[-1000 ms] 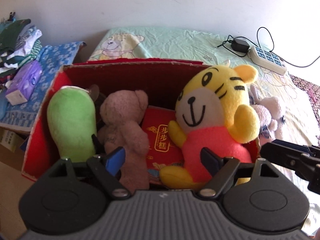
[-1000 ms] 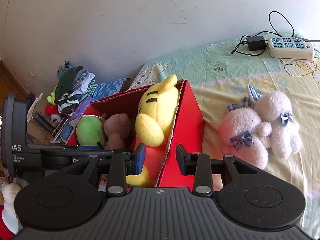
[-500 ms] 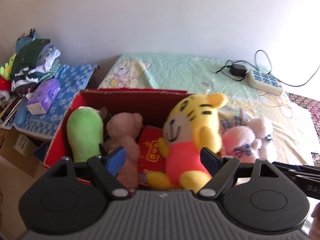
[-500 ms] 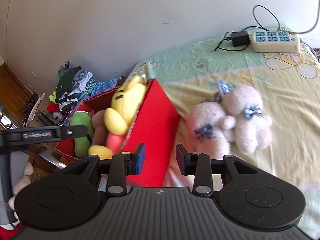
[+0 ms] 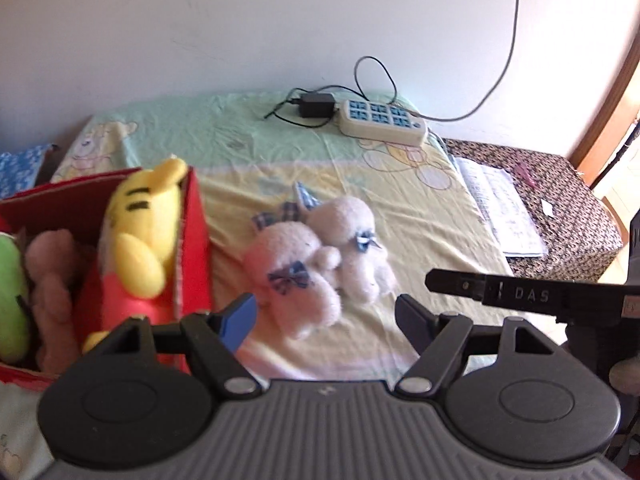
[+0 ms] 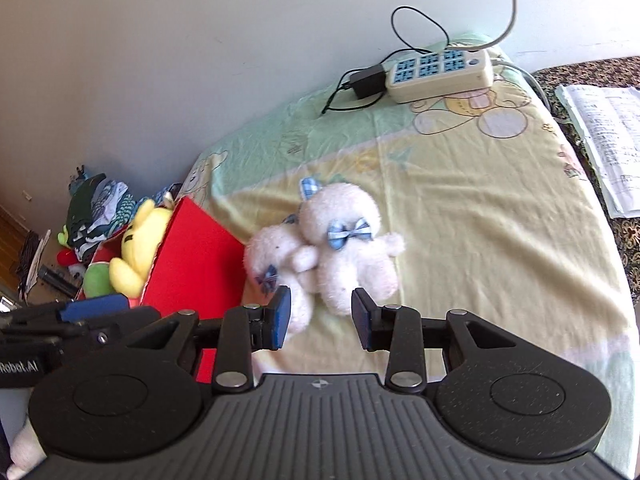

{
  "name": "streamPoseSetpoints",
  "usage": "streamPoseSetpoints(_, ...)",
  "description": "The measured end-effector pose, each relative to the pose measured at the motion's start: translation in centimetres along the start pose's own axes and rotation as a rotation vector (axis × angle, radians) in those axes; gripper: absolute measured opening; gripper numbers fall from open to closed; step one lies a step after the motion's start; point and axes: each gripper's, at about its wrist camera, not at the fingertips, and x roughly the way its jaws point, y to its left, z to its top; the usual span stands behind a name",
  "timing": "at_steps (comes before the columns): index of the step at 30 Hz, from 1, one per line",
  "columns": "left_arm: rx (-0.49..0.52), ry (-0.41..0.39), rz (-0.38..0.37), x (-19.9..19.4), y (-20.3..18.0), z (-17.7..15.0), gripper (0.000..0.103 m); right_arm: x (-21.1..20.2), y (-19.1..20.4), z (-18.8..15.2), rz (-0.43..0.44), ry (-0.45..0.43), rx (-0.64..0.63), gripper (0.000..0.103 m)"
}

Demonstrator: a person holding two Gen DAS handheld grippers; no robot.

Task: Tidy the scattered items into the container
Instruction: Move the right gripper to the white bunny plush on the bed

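Left-wrist view is showing the red box (image 5: 192,240) already holding the yellow tiger (image 5: 140,232) and others — I'm closing the empty left gripper (image 5: 326,316), the right gripper (image 6: 320,312) staying parted — while the pink bunnies (image 5: 320,264) are lying on the bed (image 5: 420,208), still to pack.

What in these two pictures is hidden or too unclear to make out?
- Red box: the left wrist view's left edge cuts it off; its floor is hidden by toys.
- Green plush: cut by that same edge.
- Brown plush: blurred, face unreadable.
- Paper sheets: print too small to read in the right wrist view.
- Clothes pile: too small to sort.
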Motion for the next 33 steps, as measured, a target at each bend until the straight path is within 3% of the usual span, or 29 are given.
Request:
streamPoseSetpoints(8, 0.049, 0.03, -0.137, 6.6, -2.6, 0.2, 0.073, 1.6, -3.2, 2.5, -0.003, 0.019, 0.028, 0.038)
streamPoseSetpoints(13, 0.071, 0.054, -0.142, 10.1, -3.7, 0.8, 0.073, 4.1, -4.6, 3.8, 0.035, 0.054, 0.052, 0.038)
streamPoseSetpoints(20, 0.013, 0.137, -0.133, 14.8, -2.3, 1.5, 0.073, 7.2, -5.7, 5.0, 0.082, 0.102, 0.05, 0.039)
streamPoseSetpoints(27, -0.005, 0.177, -0.145, 17.5, -1.4, 2.1, 0.076, 9.9, -6.3, 5.7, 0.163, 0.151, 0.053, 0.04)
streamPoseSetpoints(30, -0.035, 0.188, -0.163, 18.3, -0.7, 2.5, 0.074, 11.1, -6.4, 5.7, 0.174, 0.172, 0.052, 0.046)
streamPoseSetpoints(33, -0.008, 0.19, -0.15, 18.7, -1.1, 2.8, 0.075, 12.1, -6.6, 5.8, 0.204, 0.185, 0.066, 0.047)
